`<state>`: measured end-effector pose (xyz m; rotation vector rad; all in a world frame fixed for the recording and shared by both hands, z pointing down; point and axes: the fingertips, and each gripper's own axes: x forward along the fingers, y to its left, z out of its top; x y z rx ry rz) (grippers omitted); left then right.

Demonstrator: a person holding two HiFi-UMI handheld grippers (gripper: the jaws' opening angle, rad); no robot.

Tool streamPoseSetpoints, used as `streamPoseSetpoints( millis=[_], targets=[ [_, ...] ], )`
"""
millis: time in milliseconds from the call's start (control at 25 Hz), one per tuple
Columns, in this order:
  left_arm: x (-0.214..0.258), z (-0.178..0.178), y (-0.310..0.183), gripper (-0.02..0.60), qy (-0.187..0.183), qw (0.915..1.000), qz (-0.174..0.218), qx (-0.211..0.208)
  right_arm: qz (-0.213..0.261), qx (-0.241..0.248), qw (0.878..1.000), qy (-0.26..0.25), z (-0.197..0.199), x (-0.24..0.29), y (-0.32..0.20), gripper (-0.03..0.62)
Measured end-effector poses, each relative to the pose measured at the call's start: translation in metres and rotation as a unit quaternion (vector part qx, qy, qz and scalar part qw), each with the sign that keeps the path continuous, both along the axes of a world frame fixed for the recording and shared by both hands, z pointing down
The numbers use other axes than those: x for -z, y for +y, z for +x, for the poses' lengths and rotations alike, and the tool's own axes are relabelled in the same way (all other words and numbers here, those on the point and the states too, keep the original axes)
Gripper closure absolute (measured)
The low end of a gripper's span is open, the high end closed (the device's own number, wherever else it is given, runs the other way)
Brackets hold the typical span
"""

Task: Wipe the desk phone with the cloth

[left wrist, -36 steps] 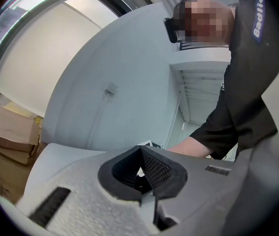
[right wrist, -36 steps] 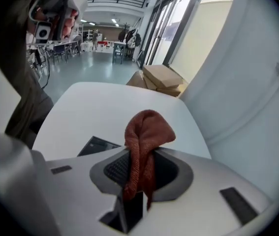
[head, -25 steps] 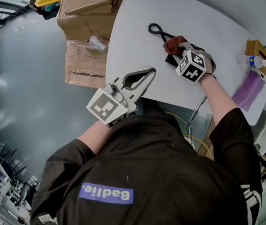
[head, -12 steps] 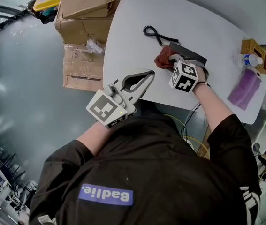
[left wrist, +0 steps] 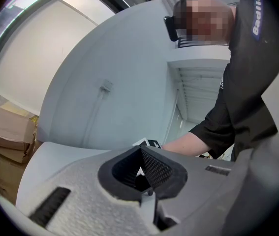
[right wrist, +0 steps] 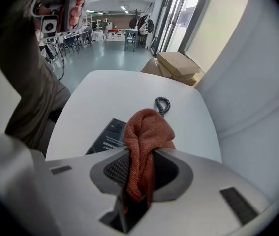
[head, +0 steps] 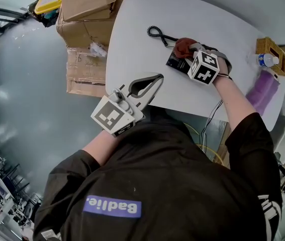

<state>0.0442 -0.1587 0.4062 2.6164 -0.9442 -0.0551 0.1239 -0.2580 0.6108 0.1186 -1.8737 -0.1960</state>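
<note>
A black desk phone (head: pixel 175 63) lies flat on the white table (head: pixel 132 44), and its coiled cord (head: pixel 155 32) trails off to the far left. My right gripper (head: pixel 190 49) is shut on a rust-red cloth (head: pixel 183 46) and holds it against the phone's far edge. In the right gripper view the cloth (right wrist: pixel 146 132) hangs bunched from the right gripper (right wrist: pixel 140 156), with the phone (right wrist: pixel 108 135) and the cord (right wrist: pixel 162 103) beyond it. My left gripper (head: pixel 157 78) hovers at the table's near edge, shut on nothing; in its own view the left gripper (left wrist: pixel 142 154) has its jaws together.
Cardboard boxes (head: pixel 89 6) are stacked on the floor off the table's left side. At the table's right end stand a wicker basket (head: pixel 273 55), a water bottle (head: pixel 263 60) and a purple cloth (head: pixel 263 91). Cables (head: pixel 210 120) hang below the near edge.
My right gripper swept the cloth across the phone toward me and to the left, then back to the phone's far edge. The left gripper has stayed put.
</note>
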Motion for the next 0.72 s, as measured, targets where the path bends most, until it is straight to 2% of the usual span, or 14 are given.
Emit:
streamPoseSetpoints(
  millis=[240,480,720],
  targets=[
    [-0.003,0.006,-0.001,0.572,-0.007,0.9999,0.011,0.002,0.004,-0.015,1.0,-0.006,0.013,0.011,-0.008,0.505],
    [0.001,0.015,0.003,0.572,-0.006,0.9998,0.019,-0.008,-0.028,0.024,0.999,-0.001,0.011,0.01,0.042,0.505],
    [0.007,0.024,0.005,0.572,0.001,0.9997,0.012,-0.021,-0.055,0.039,0.998,-0.008,0.009,0.013,0.078,0.505]
  ],
)
